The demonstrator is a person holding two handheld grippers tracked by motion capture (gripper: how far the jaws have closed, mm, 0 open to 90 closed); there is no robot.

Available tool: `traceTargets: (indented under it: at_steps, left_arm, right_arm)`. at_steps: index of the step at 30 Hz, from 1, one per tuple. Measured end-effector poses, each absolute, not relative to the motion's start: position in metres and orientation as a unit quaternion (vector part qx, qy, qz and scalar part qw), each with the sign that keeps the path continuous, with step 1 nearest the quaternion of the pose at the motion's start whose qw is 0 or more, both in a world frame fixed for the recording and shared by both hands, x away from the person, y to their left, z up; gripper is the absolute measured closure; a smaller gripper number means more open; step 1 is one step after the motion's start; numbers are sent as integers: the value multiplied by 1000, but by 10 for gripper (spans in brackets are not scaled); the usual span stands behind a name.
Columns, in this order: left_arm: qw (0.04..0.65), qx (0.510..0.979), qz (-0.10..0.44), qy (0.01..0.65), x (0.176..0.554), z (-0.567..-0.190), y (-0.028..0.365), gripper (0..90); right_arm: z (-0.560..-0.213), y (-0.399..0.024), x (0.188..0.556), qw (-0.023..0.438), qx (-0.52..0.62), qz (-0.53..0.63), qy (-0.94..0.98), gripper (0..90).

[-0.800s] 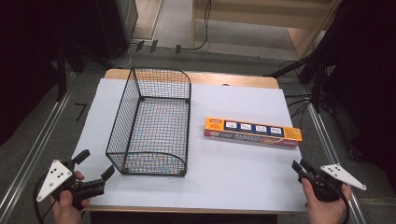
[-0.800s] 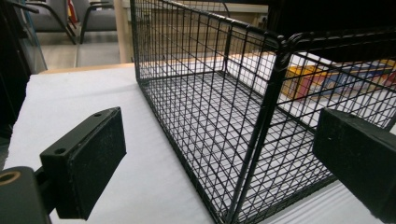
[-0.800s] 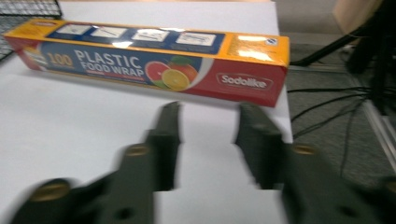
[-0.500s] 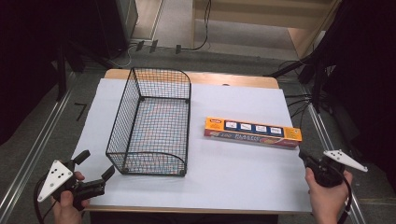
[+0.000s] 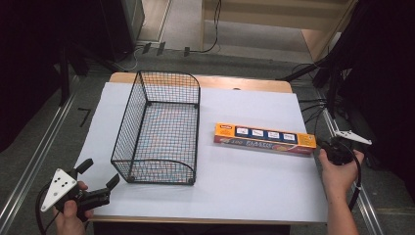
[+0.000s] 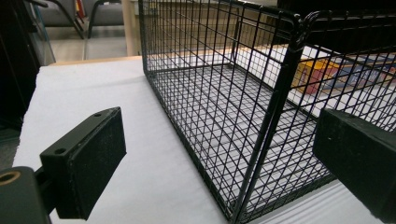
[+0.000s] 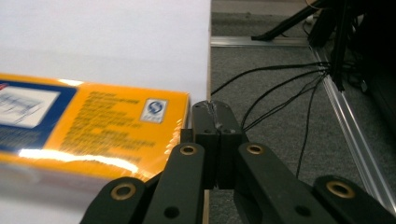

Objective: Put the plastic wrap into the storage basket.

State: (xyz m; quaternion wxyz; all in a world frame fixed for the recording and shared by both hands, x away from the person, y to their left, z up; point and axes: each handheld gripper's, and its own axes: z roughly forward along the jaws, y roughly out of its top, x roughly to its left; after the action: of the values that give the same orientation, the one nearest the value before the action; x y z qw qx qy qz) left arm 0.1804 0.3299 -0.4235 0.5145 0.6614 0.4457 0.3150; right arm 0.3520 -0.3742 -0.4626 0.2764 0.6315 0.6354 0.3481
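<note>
left gripper (image 5: 98, 182) jaws wide by basket (image 5: 161, 127); right gripper (image 7: 215, 121) jaws closed beside orange box (image 5: 264, 139)

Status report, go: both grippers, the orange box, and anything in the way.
Left gripper open, near the wire basket corner. Right gripper shut, empty, beside the orange box end. Box flat on the table, right of basket. Nothing blocking.

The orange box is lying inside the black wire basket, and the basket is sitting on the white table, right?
Not quite. The orange box is not inside the wire basket; it lies on the white table beside the basket, apart from it, toward the right gripper. The high view shows this, with nothing in the basket. The basket does sit on the white table, as you said.
</note>
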Motion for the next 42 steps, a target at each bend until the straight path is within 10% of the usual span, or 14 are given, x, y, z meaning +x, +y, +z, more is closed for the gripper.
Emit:
traceTargets:
  at_steps: [25,42]
  left_arm:
    - [519,659,315,443,182,-422,329,39]
    - [512,659,316,451,179,-424,333,38]
  right_arm:
    - [-474,-340,322,205,620,320,686,900]
    - [-452,-332,376,195,598,328,705,900]
